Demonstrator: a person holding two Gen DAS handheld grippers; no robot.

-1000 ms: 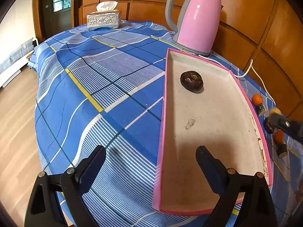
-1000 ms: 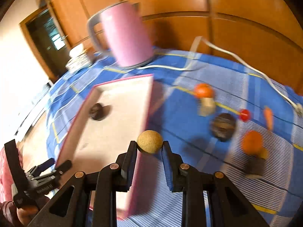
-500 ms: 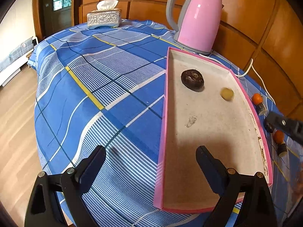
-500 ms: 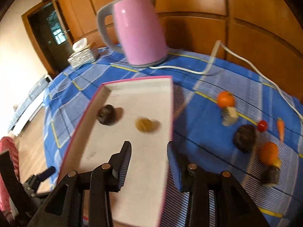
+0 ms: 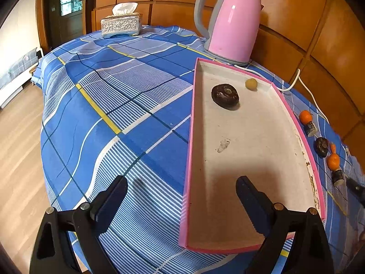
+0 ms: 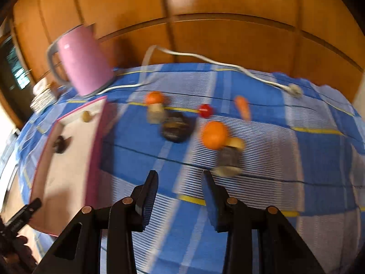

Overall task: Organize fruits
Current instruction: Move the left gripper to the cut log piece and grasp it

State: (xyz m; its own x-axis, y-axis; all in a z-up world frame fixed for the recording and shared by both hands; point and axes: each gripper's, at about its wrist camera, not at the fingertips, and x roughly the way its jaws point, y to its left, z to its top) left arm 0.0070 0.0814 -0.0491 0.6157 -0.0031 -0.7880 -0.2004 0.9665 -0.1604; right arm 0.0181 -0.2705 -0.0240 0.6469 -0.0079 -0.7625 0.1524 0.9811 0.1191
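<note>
Pink-rimmed and pale inside, the tray (image 5: 255, 150) lies on the blue checked tablecloth (image 5: 109, 105), and we see two fruits at its far end: a dark brown round one (image 5: 225, 96) and, just beyond it near the far corner, a small tan ball (image 5: 251, 83). Our left gripper (image 5: 181, 196) hangs over the tray's near left edge with its jaws wide apart and nothing between them. Our right gripper (image 6: 179, 189) points at the cloth to the right of the tray; its jaws have just been opening and stand apart, empty. Ahead of it, blurred, we make out a dark fruit (image 6: 175, 126), two orange ones (image 6: 214, 135) (image 6: 154, 97) beside small stubs, a red one (image 6: 206, 110) and a carrot-like piece (image 6: 243, 107). A pink kettle (image 5: 230, 22) stands beyond the tray, and a tissue box (image 5: 121, 24) sits at the far left.
</note>
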